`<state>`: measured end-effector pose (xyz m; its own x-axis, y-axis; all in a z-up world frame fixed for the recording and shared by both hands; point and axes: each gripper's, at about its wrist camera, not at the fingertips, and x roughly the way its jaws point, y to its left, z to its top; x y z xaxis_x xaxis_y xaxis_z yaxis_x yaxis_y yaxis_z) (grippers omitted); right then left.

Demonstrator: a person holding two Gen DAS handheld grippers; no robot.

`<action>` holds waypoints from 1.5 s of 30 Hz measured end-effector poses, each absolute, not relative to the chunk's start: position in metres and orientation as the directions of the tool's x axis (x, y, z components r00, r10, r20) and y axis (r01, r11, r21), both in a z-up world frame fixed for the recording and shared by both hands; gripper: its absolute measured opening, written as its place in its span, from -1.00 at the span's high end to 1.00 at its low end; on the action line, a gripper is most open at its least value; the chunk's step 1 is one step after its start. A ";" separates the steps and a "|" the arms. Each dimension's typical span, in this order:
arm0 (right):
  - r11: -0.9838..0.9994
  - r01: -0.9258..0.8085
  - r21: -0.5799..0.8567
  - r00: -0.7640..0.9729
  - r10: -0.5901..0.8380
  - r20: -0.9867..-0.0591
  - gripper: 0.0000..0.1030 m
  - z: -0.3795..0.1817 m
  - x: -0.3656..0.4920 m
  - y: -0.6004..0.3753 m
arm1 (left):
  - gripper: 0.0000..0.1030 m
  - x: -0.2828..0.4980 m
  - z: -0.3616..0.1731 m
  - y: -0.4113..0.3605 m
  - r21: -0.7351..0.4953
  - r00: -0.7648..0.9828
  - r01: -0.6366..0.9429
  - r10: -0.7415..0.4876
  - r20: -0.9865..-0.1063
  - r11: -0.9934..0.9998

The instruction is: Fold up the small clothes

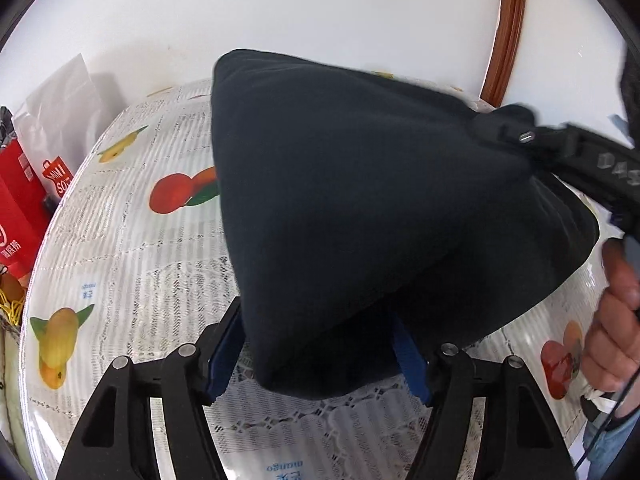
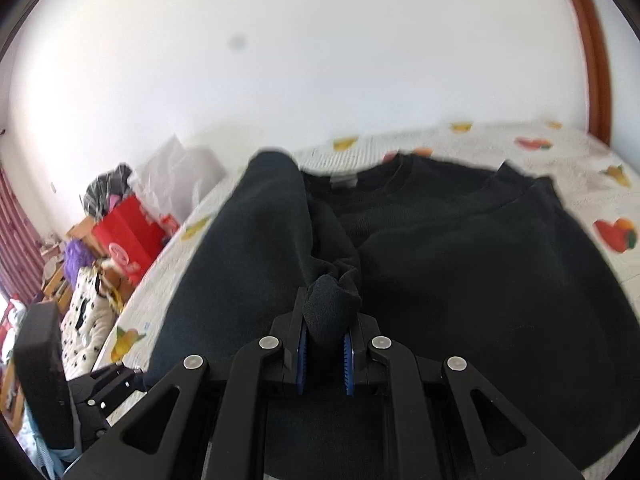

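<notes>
A dark navy sweatshirt lies on the fruit-print tablecloth, collar at the far side. My right gripper is shut on a bunched fold of the sweatshirt's cloth and holds it lifted. In the left wrist view the sweatshirt hangs raised in front of the camera, pulled up at the right by the other gripper's arm. My left gripper has its blue pads wide apart, and the cloth's lower edge hangs between them.
Red shopping bags and a clear plastic bag stand at the table's left edge. The table meets a white wall behind. A wooden door frame is at the right. The person's hand is at the right edge.
</notes>
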<state>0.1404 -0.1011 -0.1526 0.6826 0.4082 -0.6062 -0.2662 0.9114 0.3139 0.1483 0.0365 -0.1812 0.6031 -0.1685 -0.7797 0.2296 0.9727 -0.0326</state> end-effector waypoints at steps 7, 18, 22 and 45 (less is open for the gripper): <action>0.921 -0.136 0.365 0.835 0.305 -0.459 0.78 -0.131 0.087 -0.182 | -0.37 0.146 -0.182 0.037 -0.016 0.614 0.235 -0.161 -0.773 0.972; 0.886 -0.050 0.462 0.703 0.359 -0.614 0.18 -0.176 0.103 -0.208 | -0.50 0.133 -0.175 0.037 -0.068 0.590 0.302 -0.242 -0.770 0.951; 0.876 -0.064 0.479 0.677 0.391 -0.624 0.14 -0.177 0.122 -0.204 | -0.51 0.129 -0.175 0.017 -0.062 0.577 0.358 -0.273 -0.770 0.932; 0.924 -0.176 0.341 0.842 0.321 -0.433 0.87 -0.100 0.137 -0.225 | -0.74 0.141 -0.183 0.003 -0.007 0.594 0.277 -0.177 -0.785 0.961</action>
